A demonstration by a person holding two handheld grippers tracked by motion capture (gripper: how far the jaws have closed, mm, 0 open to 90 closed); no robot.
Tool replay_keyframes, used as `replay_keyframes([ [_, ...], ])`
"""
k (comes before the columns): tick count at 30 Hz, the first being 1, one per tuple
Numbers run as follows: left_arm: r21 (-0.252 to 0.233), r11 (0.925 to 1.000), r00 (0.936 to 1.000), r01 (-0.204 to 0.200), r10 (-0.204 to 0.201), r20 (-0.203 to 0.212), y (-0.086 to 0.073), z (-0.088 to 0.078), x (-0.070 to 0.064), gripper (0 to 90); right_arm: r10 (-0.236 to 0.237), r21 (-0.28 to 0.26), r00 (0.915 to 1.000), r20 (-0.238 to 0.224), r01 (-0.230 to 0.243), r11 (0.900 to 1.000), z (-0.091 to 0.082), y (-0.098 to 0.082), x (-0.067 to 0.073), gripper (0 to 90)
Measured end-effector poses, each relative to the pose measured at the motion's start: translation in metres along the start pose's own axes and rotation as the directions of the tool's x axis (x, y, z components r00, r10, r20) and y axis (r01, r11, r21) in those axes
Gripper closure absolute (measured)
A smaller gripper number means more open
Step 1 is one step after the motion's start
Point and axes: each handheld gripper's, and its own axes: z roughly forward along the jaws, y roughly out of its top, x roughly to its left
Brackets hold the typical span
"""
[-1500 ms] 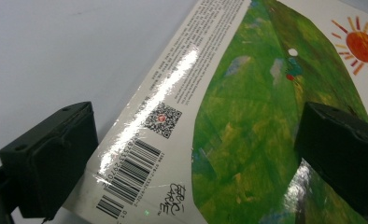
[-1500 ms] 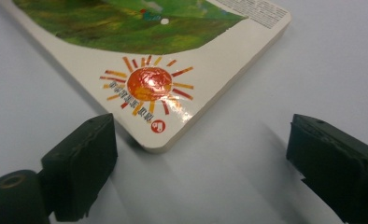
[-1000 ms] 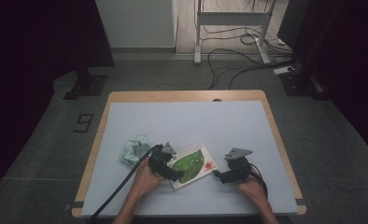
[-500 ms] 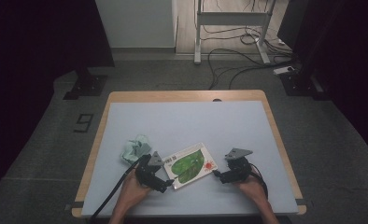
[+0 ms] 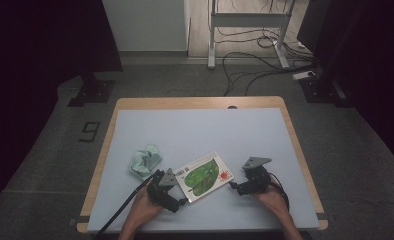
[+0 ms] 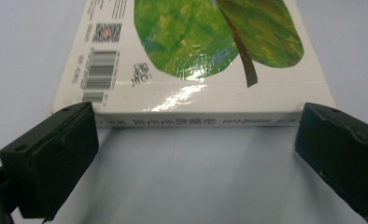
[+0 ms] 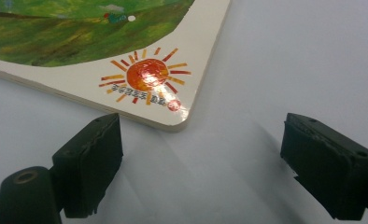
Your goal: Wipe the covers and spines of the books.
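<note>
Board book (image 5: 203, 176) lies flat, near-centre of the worktop (image 5: 200, 130), leaf cover up. Left gripper (image 5: 181, 202) sits just beside its near-left edge, jaws wide, spine between them but untouched in the left gripper view (image 6: 191, 122). Right gripper (image 5: 233, 187) sits at the book's right corner (image 7: 173, 112), jaws wide, nothing held. Crumpled green cloth (image 5: 146, 160) lies left of the book. Pale blue worktop with wood rim, grey floor, cables (image 5: 255, 65) at the far side, dark surroundings. Both hands (image 5: 144, 210) low on the near edge, forearms coming in from the near side
</note>
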Motion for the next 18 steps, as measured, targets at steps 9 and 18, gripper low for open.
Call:
replay_keyframes([
  [9, 0.006, 0.9993, 0.9994, 0.036, -0.036, -0.004, 0.001, 0.002, -0.001, 0.0, -0.039, 0.011, 0.9986, -0.036, 0.039, 0.999, 0.007, 0.020, -0.004, 3.1],
  [18, 0.024, 0.9971, 0.9974, 0.072, -0.072, 0.003, 0.000, 0.002, -0.002, 0.0, -0.023, 0.014, 0.9929, -0.116, 0.025, 1.000, 0.030, 0.037, -0.008, 1.7],
])
